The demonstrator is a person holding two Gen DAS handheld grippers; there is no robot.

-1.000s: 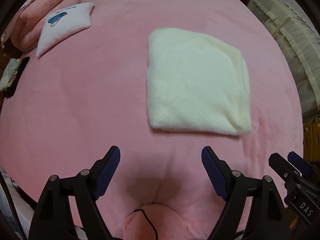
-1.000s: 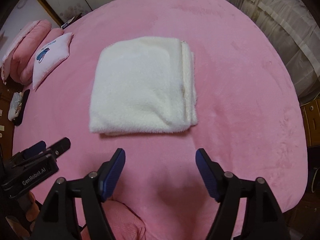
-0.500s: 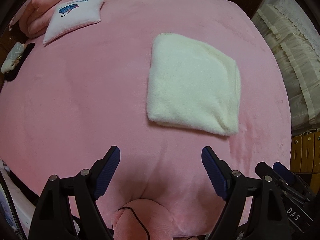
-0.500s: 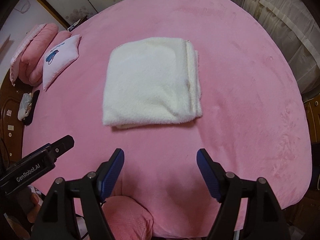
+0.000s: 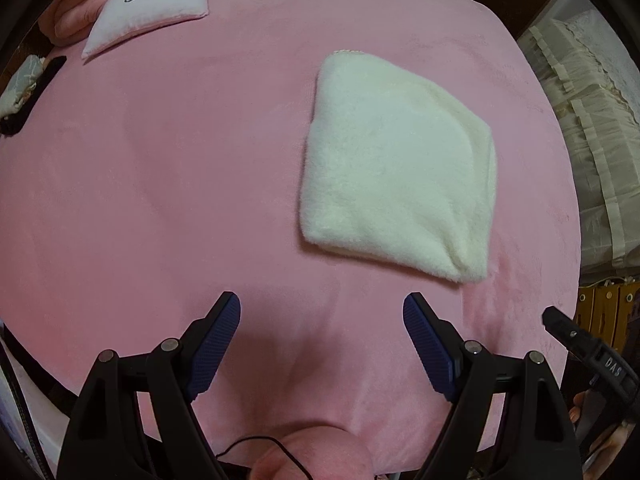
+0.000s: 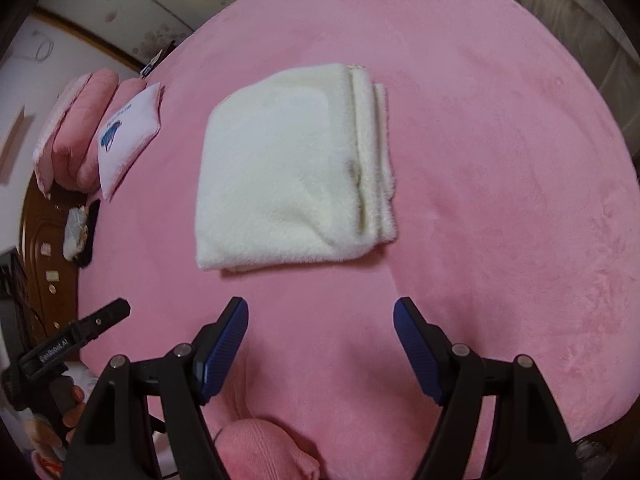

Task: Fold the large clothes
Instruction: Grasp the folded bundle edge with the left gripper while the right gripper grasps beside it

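A cream fluffy garment (image 5: 396, 176) lies folded into a flat square on the pink bed cover (image 5: 160, 168). It also shows in the right wrist view (image 6: 292, 172), with its stacked edges on the right side. My left gripper (image 5: 322, 318) is open and empty, held above the cover, nearer to me than the garment. My right gripper (image 6: 320, 320) is open and empty too, just short of the garment's near edge. Each gripper shows at the edge of the other's view: the right one (image 5: 588, 352), the left one (image 6: 76, 340).
A white pillow with a blue print (image 5: 148, 4) and pink cushions (image 6: 76, 128) lie at the far left of the bed. A dark object (image 5: 24, 92) sits on the bed's left edge. Cream curtains (image 5: 592, 128) hang on the right. A pink fabric lump (image 6: 260, 452) is below the grippers.
Both grippers have pulled back and risen away from the folded garment, staying open. The garment has not moved.
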